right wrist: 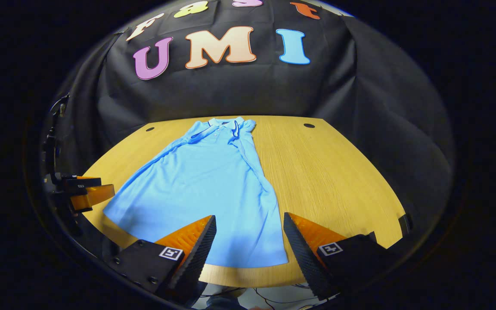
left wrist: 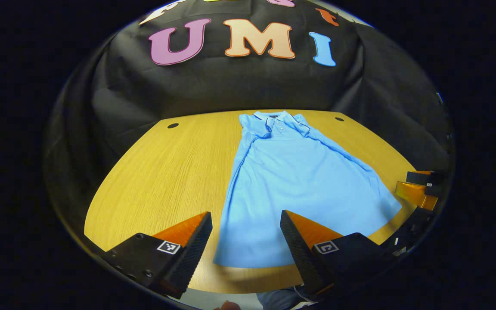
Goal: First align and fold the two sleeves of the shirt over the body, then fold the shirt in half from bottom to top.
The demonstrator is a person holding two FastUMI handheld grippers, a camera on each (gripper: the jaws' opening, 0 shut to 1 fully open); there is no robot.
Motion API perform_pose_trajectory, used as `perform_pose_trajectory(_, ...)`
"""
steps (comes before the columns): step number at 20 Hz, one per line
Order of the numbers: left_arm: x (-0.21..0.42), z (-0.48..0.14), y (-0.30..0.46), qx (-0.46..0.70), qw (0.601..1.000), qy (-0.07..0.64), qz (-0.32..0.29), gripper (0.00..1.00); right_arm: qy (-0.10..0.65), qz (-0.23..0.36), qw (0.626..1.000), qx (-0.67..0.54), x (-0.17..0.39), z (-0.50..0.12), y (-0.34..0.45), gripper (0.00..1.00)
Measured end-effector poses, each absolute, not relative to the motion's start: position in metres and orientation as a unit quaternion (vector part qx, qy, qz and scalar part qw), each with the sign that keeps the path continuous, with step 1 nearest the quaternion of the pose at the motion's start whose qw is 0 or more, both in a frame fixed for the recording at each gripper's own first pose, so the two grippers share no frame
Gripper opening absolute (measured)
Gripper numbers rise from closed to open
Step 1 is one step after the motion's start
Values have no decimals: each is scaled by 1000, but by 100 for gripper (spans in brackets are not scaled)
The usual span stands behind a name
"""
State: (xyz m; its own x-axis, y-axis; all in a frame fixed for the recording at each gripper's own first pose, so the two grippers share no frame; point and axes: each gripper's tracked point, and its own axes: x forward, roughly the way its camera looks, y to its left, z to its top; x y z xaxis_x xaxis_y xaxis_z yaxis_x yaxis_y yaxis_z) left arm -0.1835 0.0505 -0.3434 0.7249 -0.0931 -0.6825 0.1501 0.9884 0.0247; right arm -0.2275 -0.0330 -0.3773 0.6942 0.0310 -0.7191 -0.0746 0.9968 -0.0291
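Observation:
A light blue polo shirt (left wrist: 299,181) lies flat on the wooden table (left wrist: 166,172), collar at the far end, hem near the front edge, both sleeves lying folded in on the body. My left gripper (left wrist: 246,234) hovers open over the hem's left corner, with nothing between its fingers. In the right gripper view the same shirt (right wrist: 205,189) spreads toward the left, and my right gripper (right wrist: 250,239) stands open above the hem's right corner. The other gripper appears at the right edge (left wrist: 418,189) of the left gripper view and at the left edge (right wrist: 86,191) of the right gripper view.
The table (right wrist: 338,181) has bare wood on both sides of the shirt and two small dark holes (left wrist: 173,125) (right wrist: 309,125) near its far corners. Black cloth hangs behind the table. Below the near edge shows a pale floor with cables.

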Motion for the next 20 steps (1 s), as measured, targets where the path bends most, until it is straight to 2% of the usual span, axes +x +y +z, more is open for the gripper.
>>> perform_pose_trajectory(5,-209,-375,60,46,915,397,-56,96,415,19,909,-22,-240,-403,-36,98)
perform_pose_trajectory(6,-214,-382,61,45,912,404,-55,96,419,19,908,-23,-242,-407,-36,94)
perform_pose_trajectory(7,-220,-387,61,46,908,413,-54,96,423,20,905,-24,-244,-411,-36,94)
perform_pose_trajectory(8,-221,-389,61,47,908,414,-53,96,428,20,903,-26,-245,-416,-36,98)
perform_pose_trajectory(9,-216,-386,59,47,913,403,-53,96,433,21,901,-28,-247,-419,-37,94)
perform_pose_trajectory(10,-219,-390,59,50,908,413,-53,96,439,19,898,-29,-250,-423,-39,94)
perform_pose_trajectory(11,-218,-389,59,49,911,407,-52,96,449,16,893,-31,-254,-428,-40,98)
perform_pose_trajectory(14,-220,-390,54,46,912,404,-58,98,455,7,890,-26,-260,-430,-42,99)
perform_pose_trajectory(15,-222,-390,51,44,911,404,-63,96,463,8,886,-28,-265,-431,-43,94)
perform_pose_trajectory(17,-222,-391,41,38,914,397,-72,89,463,13,886,-24,-264,-434,-40,95)
perform_pose_trajectory(18,-221,-391,38,40,916,393,-74,76,461,18,887,-21,-265,-430,-36,92)
perform_pose_trajectory(19,-222,-392,33,37,915,395,-77,71,464,26,885,-21,-263,-433,-33,87)
perform_pose_trajectory(20,-222,-393,29,35,916,393,-76,54,464,32,885,-19,-263,-434,-28,71)
